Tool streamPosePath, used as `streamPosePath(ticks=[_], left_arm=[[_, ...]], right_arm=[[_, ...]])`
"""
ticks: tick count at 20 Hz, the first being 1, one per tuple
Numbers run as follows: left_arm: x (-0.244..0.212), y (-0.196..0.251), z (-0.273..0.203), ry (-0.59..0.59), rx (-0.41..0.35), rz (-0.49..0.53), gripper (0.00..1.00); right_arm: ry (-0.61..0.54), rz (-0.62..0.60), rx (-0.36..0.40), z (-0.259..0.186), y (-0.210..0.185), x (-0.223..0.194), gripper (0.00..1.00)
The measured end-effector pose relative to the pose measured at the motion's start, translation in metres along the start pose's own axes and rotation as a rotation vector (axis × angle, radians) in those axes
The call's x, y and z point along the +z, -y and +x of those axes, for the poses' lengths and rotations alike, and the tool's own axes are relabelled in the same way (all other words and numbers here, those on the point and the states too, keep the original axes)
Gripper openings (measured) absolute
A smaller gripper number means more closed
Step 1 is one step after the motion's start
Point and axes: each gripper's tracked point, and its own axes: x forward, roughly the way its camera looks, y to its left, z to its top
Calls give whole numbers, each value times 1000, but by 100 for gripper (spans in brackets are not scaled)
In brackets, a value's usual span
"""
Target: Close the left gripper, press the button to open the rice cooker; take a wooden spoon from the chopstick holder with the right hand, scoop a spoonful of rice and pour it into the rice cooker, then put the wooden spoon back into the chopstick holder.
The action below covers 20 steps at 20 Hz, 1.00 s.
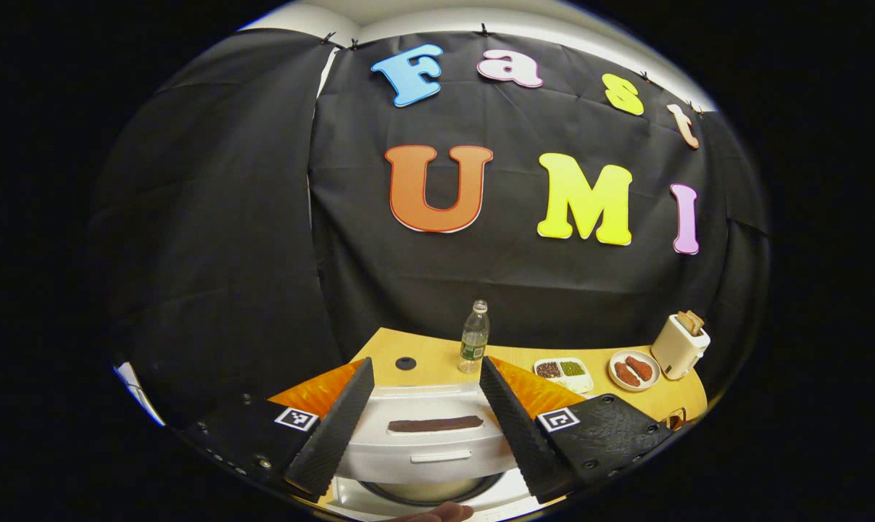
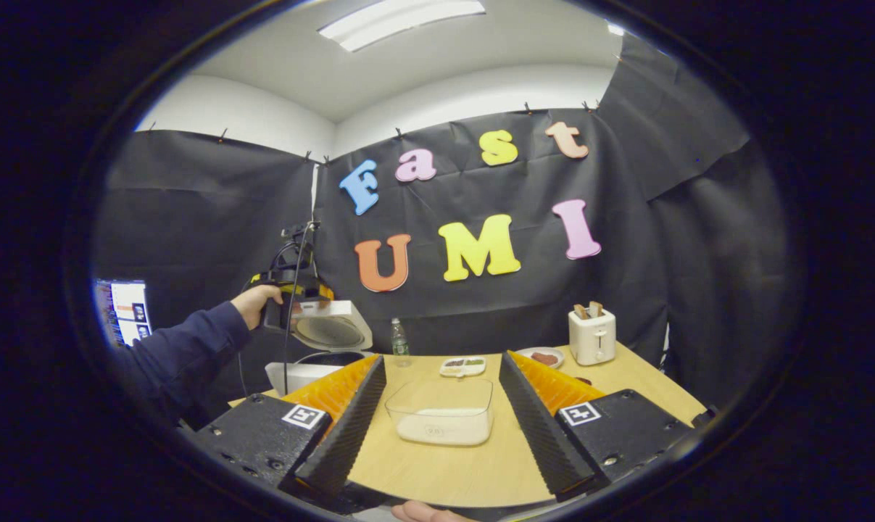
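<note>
The white rice cooker (image 1: 430,435) lies right below my left gripper (image 1: 426,366), which is open with its fingers spread to either side of it. The rim of the inner pot (image 1: 430,494) shows at the bottom edge. In the right gripper view the rice cooker (image 2: 303,373) stands at the table's left with its lid (image 2: 332,328) raised, and a person's hand (image 2: 252,301) holds the other gripper just above and behind that lid. My right gripper (image 2: 443,359) is open and empty. A clear box of white rice (image 2: 444,420) sits on the table ahead of it.
On the wooden table (image 2: 444,471) a water bottle (image 1: 474,337), a small divided tray (image 1: 562,371), a plate with brown pieces (image 1: 633,370) and a white toaster (image 1: 678,346) stand along the back. A dark sleeve (image 2: 183,348) reaches in from the left, near a screen (image 2: 122,308).
</note>
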Motion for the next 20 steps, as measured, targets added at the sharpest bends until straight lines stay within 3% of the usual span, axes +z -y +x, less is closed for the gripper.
streamPosePath(ticks=[6, 11, 20], left_arm=[[-62, 5, -21, -109, -15, 17, 96], [-88, 6, -37, -146, -2, 31, 98], [-125, 8, -45, -243, 6, 35, 98]], right_arm=[[-19, -1, 9, -22, -11, 5, 100], [11, -48, -46, -43, -12, 22, 100], [-20, -49, -20, -44, -25, 10, 100]])
